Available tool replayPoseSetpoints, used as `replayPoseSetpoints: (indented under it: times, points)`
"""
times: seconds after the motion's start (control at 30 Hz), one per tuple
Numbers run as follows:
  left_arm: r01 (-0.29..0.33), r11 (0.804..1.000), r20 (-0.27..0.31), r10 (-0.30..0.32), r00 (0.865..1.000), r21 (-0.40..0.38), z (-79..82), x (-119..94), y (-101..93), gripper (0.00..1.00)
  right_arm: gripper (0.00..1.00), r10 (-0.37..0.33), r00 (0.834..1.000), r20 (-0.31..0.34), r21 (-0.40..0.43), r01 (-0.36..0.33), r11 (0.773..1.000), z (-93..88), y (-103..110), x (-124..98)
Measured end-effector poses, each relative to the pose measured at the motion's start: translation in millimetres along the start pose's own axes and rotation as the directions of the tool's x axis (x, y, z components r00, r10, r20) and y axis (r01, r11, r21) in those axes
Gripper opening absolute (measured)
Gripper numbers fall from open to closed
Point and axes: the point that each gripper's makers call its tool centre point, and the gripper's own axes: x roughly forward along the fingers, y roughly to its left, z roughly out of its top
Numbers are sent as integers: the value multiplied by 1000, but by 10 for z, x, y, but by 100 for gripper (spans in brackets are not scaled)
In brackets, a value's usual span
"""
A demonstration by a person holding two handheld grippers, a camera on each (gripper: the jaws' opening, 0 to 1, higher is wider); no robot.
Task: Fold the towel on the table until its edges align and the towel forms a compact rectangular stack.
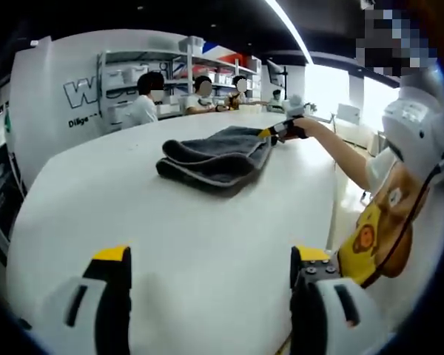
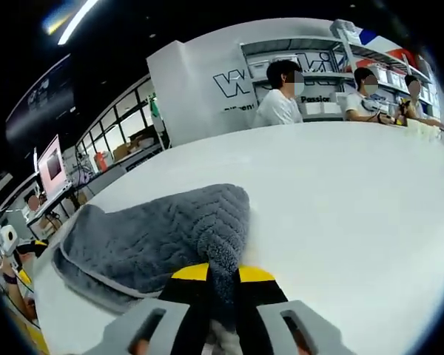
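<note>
Looking through the left gripper view, I see my left gripper [image 1: 211,270] hanging above bare white worktop [image 1: 170,222] with its 2 yellow-tipped jaws set wide apart and nothing between them. The grey towel [image 1: 216,157] lies well ahead of it on the worktop, partly folded, with 1 layer lying over another along the near edge. At the towel's far right corner my right gripper [image 1: 281,132] reaches in from the right, held by the person's outstretched arm [image 1: 340,151]; I think it has that corner pinched, though it is small at this range. 3 people [image 1: 200,92] sit at the worktop's far side in front of shelving [image 1: 170,74].

Through the right gripper view, my right gripper [image 2: 223,275] is clamped on the towel [image 2: 155,240]: a bunched fold of grey pile sits squeezed between the 2 yellow tips. The rest of the towel spreads away to the left on the worktop [image 2: 340,214], its stitched border showing along the near edge. The seated people [image 2: 281,92] are beyond the worktop.
</note>
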Motion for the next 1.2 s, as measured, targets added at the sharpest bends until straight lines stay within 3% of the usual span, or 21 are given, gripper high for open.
replayPoseSetpoints:
  times: [0.53, 1.2]
  points:
    - [19, 1000, 3, -19, 1000, 13, 29, 32, -54, 93, 11, -62, 998, 17, 12, 62, 998, -134, -120, -317]
    - [42, 999, 1, -42, 999, 32, 108, 121, -116, 93, 14, -68, 997, 35, -6, 68, 998, -148, -147, -376]
